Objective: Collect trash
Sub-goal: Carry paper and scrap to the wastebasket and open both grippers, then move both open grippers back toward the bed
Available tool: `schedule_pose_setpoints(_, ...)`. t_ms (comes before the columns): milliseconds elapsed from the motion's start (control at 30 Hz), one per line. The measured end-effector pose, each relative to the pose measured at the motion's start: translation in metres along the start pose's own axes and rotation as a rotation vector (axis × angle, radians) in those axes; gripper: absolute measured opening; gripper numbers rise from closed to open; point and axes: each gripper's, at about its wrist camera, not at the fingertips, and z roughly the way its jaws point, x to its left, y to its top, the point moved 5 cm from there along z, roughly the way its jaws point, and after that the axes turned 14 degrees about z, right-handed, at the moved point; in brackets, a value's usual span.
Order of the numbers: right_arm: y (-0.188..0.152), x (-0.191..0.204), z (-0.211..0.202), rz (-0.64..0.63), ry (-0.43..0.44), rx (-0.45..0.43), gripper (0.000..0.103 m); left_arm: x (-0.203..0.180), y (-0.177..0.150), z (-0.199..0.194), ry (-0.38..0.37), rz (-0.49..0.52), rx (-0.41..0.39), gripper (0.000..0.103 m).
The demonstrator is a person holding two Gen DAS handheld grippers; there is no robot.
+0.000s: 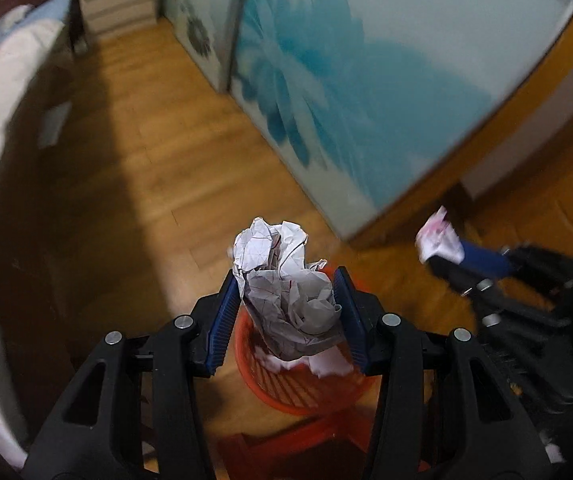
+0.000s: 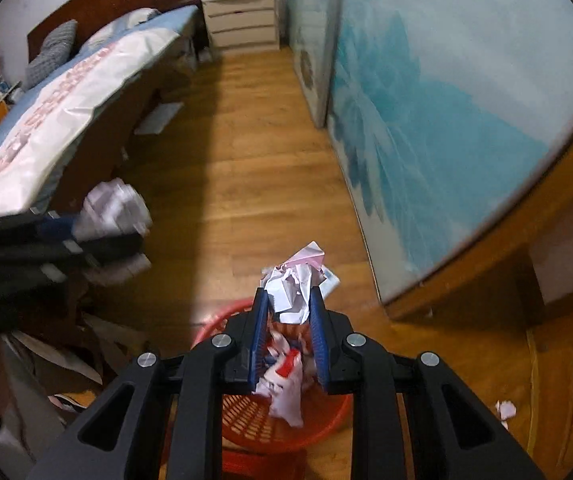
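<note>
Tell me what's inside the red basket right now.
The red basket holds crumpled white paper with red and blue print. The right claw and its paper wad cover part of the inside, and the bottom under the pile is hidden.

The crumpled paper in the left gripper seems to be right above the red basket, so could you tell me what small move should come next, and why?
Probably open the left gripper: its crumpled paper hangs over the red basket, which already holds scraps, so it should drop in.

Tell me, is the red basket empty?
No. The basket already holds crumpled paper, seen below the right gripper.
</note>
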Motion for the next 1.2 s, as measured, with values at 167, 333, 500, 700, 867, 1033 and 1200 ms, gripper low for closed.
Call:
schedule_pose_setpoints(167, -0.01, -0.013, 0.006, 0.013, -0.008, 0.01, 0.023, -0.012, -0.004, 0.016, -0.017, 0.011, 0.052, 0.048)
schedule_pose_setpoints(333, -0.015, -0.007, 0.009, 0.031, -0.006, 0.02, 0.025, -0.013, -0.006, 0.025, -0.029, 0.004, 0.079, 0.051)
schedule_pose_setpoints(500, -0.015, -0.003, 0.001, 0.027, -0.016, -0.024, 0.048, -0.018, -0.011, 0.029, -0.039, -0.003, 0.097, 0.062)
schedule_pose_setpoints(700, -0.013, 0.001, -0.005, 0.028, -0.031, -0.044, 0.051, -0.013, -0.014, 0.021, -0.045, -0.023, 0.083, 0.069)
schedule_pose_setpoints(867, -0.004, 0.012, -0.018, 0.014, -0.024, -0.084, 0.057, 0.001, -0.014, 0.002, -0.032, -0.056, 0.039, 0.069)
schedule_pose_setpoints(1033, 0.003, 0.034, -0.025, -0.002, 0.011, -0.101, 0.058, 0.04, -0.011, -0.044, 0.046, -0.106, -0.058, 0.069)
schedule_pose_setpoints(1200, 0.011, 0.08, -0.027, -0.057, 0.08, -0.116, 0.059, 0.105, -0.015, -0.125, 0.173, -0.198, -0.199, 0.072)
